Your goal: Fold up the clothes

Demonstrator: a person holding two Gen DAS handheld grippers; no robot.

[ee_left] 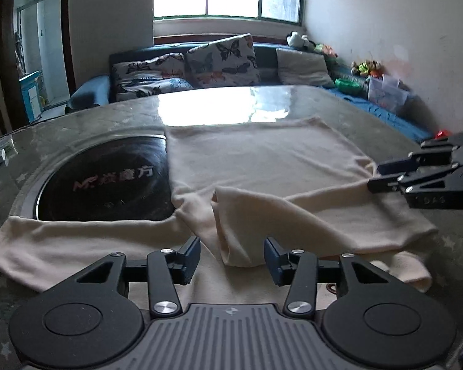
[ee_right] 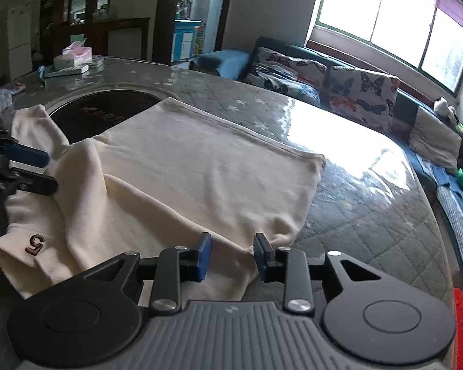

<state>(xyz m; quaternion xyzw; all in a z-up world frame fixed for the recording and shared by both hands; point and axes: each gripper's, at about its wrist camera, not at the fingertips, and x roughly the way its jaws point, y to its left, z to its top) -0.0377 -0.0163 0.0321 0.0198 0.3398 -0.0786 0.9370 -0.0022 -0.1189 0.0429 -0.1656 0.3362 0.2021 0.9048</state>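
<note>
Presently catalogued, largest first.

Table (ee_left: 86,123): round, grey quilted cover under clear sheeting, with a dark inset hob plate (ee_left: 105,182) to the left in the left wrist view. It bears the garment.

Sweater (ee_left: 262,166): cream knit, lying flat across the table. Its hem is on the far side, towards the window, and its neck end is nearest both cameras, so the long axis of the body runs away from the fingers. The left-hand sleeve (ee_left: 55,240) is stretched sideways along the near edge of the hob plate. The other sleeve (ee_left: 293,215) is already laid diagonally over the body, its cuff ending just ahead of the left fingertips. A small brown figure (ee_right: 35,243) marks the near edge.

Left gripper (ee_left: 231,257): pointing down at the near edge of the cloth. Fingers part-spread, nothing pinched; the folded sleeve's cuff sits in line with the gap, and whether the pads brush it cannot be told.

Right gripper (ee_right: 233,254): low over the near right corner of the body. Fingers part-spread, with a ridge of cloth in the gap but apparently not clamped.

Judgement: the stretched-out sleeve lies to the left of the left gripper, which is the nearer hand; folding it in calls for a sideways reach along that sleeve.
</note>
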